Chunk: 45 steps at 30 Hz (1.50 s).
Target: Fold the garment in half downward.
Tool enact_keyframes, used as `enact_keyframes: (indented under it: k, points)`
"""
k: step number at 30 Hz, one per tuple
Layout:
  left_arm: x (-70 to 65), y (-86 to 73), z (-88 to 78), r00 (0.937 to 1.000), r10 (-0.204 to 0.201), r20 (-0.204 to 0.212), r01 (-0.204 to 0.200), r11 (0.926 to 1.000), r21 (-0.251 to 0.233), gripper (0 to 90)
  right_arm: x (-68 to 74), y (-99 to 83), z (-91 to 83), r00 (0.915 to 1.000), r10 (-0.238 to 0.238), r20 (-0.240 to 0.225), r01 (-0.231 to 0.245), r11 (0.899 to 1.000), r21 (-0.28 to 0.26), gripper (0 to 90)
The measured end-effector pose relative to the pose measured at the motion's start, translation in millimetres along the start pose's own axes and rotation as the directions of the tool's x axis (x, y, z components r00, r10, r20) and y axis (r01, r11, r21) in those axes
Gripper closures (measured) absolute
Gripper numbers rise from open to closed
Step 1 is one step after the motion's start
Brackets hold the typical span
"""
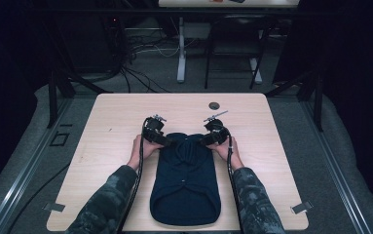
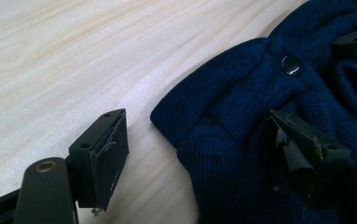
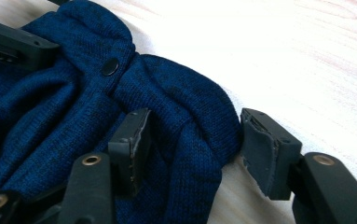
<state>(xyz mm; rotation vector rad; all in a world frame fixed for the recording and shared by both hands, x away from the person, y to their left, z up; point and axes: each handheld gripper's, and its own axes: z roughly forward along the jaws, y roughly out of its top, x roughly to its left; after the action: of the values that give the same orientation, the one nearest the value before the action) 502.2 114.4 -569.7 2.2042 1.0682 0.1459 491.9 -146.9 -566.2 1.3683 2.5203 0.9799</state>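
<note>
A dark blue knitted garment (image 1: 186,187) lies flat on the wooden table (image 1: 111,117), its lower end near the front edge. My left gripper (image 1: 167,142) sits at its far left corner and my right gripper (image 1: 204,140) at its far right corner. In the left gripper view the gripper (image 2: 199,144) is open: one jaw rests on bare wood, the other on the garment (image 2: 241,121), with the corner fold between them. In the right gripper view the gripper (image 3: 199,147) is open around the other corner of the garment (image 3: 185,112), one jaw on the knit, one just off its edge.
A dark snap button (image 2: 290,64) sits near the neckline, also seen as the button (image 3: 110,66) from the right. A small round hole (image 1: 214,105) is in the table behind the grippers. Camouflage sleeves come in from the bottom. Cables and chair legs stand beyond the table.
</note>
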Motion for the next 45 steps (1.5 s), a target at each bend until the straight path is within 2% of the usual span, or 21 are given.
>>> enact_keyframes:
  k: [6,9,11,16,19,24,29,30,32,33,36,37,38,39,45]
  points:
    - [-2.9,0.4,0.9,0.9985,0.049,-0.022,-0.049,0.9988,0.006,27.3,5.9,-0.8,0.1,0.9996,-0.019,0.02,0.019,1.0,0.011,46.0]
    - [-6.1,-0.1,1.1,0.9975,0.067,-0.024,-0.067,0.9978,0.003,32.2,10.5,-0.1,0.5,0.9976,-0.05,0.047,0.049,0.998,0.028,47.4]
    - [-7.8,-1.0,1.0,0.9974,0.068,-0.025,-0.068,0.9977,-0.003,35.5,12.2,-0.2,1.0,0.9971,-0.052,0.055,0.05,0.998,0.026,48.3]
    - [-9.8,-2.4,0.9,0.9968,0.073,-0.031,-0.074,0.9972,-0.011,41.7,11.2,-1.9,1.1,0.9983,-0.049,0.033,0.049,0.999,0.007,54.7]
    - [-12.3,-2.9,0.6,0.9954,0.091,-0.03,-0.091,0.9958,-0.011,46.6,9.0,-2.6,0.4,0.9986,-0.051,0.011,0.051,0.999,0.005,59.1]
    - [-14.3,-4.5,0.4,0.9954,0.092,-0.027,-0.093,0.9955,-0.021,53.5,8.1,-3.7,0.1,0.9989,-0.043,-0.016,0.043,0.999,0.004,65.1]
    - [-15.2,-4.9,0.1,0.9948,0.1,-0.023,-0.1,0.9948,-0.021,58.9,8.3,-4.8,0.0,0.9985,-0.052,-0.016,0.052,0.999,-0.001,66.7]
    - [-15.7,-4.8,0.2,0.995,0.097,-0.023,-0.098,0.995,-0.022,60.1,9.0,-6.5,-0.1,0.9975,-0.069,-0.012,0.069,0.998,-0.011,67.4]
    - [-18.0,-3.8,-0.4,0.9941,0.104,-0.031,-0.104,0.9945,-0.014,62.1,9.1,-7.6,-0.1,0.9976,-0.069,-0.012,0.068,0.997,-0.02,67.6]
    - [-21.6,-1.7,-2.0,0.9897,0.133,-0.053,-0.133,0.9911,0.001,63.1,7.9,-9.3,0.1,0.9979,-0.061,-0.021,0.06,0.997,-0.038,68.0]
    - [-24.0,-0.2,-3.8,0.9865,0.151,-0.064,-0.151,0.9885,0.0,64.9,6.7,-9.5,-0.4,0.998,-0.057,-0.027,0.056,0.998,-0.04,68.2]
    - [-24.9,0.2,-4.7,0.9864,0.151,-0.064,-0.152,0.9884,-0.005,65.9,9.0,-8.5,-2.9,0.9971,-0.075,-0.009,0.075,0.997,-0.033,68.6]
    - [-25.5,0.5,-5.7,0.986,0.154,-0.063,-0.155,0.9879,-0.01,65.9,9.0,-8.5,-2.9,0.9971,-0.075,-0.009,0.075,0.997,-0.033,68.6]
    - [-26.7,0.9,-8.2,0.9868,0.149,-0.063,-0.151,0.9882,-0.026,66.0,13.2,-8.3,-6.5,0.9927,-0.119,0.023,0.12,0.992,-0.042,68.8]
    - [-31.8,2.6,-21.8,0.985,0.166,-0.047,-0.169,0.983,-0.072,66.8,23.1,-10.7,-23.6,0.9834,-0.167,0.07,0.174,0.979,-0.102,69.1]
